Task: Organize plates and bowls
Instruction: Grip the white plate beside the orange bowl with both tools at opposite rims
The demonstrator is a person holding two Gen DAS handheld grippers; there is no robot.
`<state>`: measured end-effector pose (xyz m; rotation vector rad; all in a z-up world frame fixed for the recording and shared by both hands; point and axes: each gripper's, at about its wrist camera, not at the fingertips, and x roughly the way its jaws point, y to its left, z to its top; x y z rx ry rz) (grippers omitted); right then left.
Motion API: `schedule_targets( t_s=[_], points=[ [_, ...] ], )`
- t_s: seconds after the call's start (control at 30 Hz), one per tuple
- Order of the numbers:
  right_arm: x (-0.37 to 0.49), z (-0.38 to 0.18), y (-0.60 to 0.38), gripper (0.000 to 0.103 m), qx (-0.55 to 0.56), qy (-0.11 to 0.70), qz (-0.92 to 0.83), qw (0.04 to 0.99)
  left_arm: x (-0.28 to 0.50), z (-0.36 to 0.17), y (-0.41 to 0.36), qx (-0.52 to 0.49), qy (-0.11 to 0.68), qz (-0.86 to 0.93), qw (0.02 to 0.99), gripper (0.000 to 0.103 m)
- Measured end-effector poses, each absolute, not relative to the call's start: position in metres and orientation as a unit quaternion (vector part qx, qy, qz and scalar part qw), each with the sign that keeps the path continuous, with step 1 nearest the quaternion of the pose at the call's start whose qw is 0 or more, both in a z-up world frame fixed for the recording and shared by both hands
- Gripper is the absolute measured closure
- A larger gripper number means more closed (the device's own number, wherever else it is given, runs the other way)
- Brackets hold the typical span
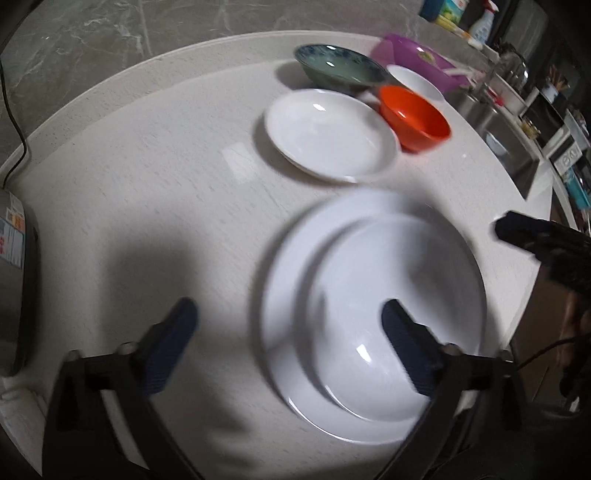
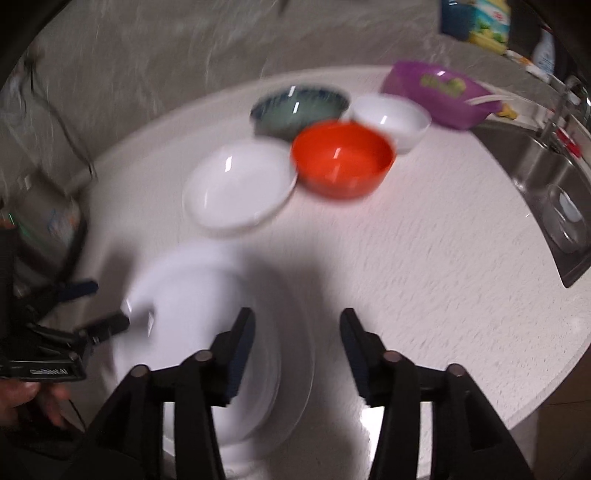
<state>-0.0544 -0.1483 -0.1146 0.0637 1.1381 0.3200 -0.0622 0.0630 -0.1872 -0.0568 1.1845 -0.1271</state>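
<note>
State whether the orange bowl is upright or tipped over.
Upright: the orange bowl sits on the counter with its rim up and its empty inside showing.

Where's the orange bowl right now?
The orange bowl sits far on the counter, between the lone white plate and white bowl, before the green bowl.

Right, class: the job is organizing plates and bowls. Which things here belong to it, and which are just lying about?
Belongs to the job:
- stacked white plates
- single white plate
- orange bowl
- green bowl
- white bowl

Just lying about:
- purple container
- spray bottle
- sink
</note>
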Motion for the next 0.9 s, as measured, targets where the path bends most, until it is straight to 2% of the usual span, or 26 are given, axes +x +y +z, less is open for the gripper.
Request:
schedule_targets(
  t_s=[0.1, 0.17, 0.23, 0.37, 0.53, 0.63, 0.8, 0.83, 0.9],
  points=[
    [-0.036, -0.107, -0.166, 0.036, 0.091, 0.525, 0.151, 0.833, -0.033, -0.181, 0.084, -0.039, 0.547, -0.072, 0.833, 0.001],
    [-0.018, -0.111, -0.18, 0.035, 0.151, 0.535, 0.159, 0.816, -0.013, -0.172, 0.095, -0.04, 0.529, -0.068, 0.845, 0.0],
    [0.001, -0.119, -0.184, 0.035, 0.192, 0.544, 0.171, 0.799, 0.012, -0.174, 0.104, -0.041, 0.551, -0.057, 0.831, 0.0],
    [0.027, -0.134, -0.172, 0.035, 0.205, 0.56, 0.192, 0.779, 0.061, -0.184, 0.123, -0.105, 0.565, -0.069, 0.816, 0.002],
    [0.047, -0.159, -0.159, 0.05, 0.26, 0.571, 0.188, 0.756, 0.099, -0.205, 0.115, -0.101, 0.591, -0.094, 0.795, 0.002],
    [0.057, -0.171, -0.147, 0.054, 0.26, 0.575, 0.18, 0.754, 0.114, -0.212, 0.107, -0.091, 0.596, -0.111, 0.79, 0.002],
    [0.065, -0.183, -0.138, 0.054, 0.273, 0.576, 0.167, 0.752, 0.127, -0.226, 0.097, -0.085, 0.599, -0.128, 0.786, 0.003],
    [0.067, -0.185, -0.136, 0.054, 0.271, 0.578, 0.164, 0.752, 0.129, -0.227, 0.096, -0.083, 0.599, -0.127, 0.786, 0.006],
    [0.069, -0.189, -0.135, 0.056, 0.268, 0.583, 0.16, 0.751, 0.134, -0.232, 0.095, -0.084, 0.602, -0.132, 0.783, 0.023]
  ],
)
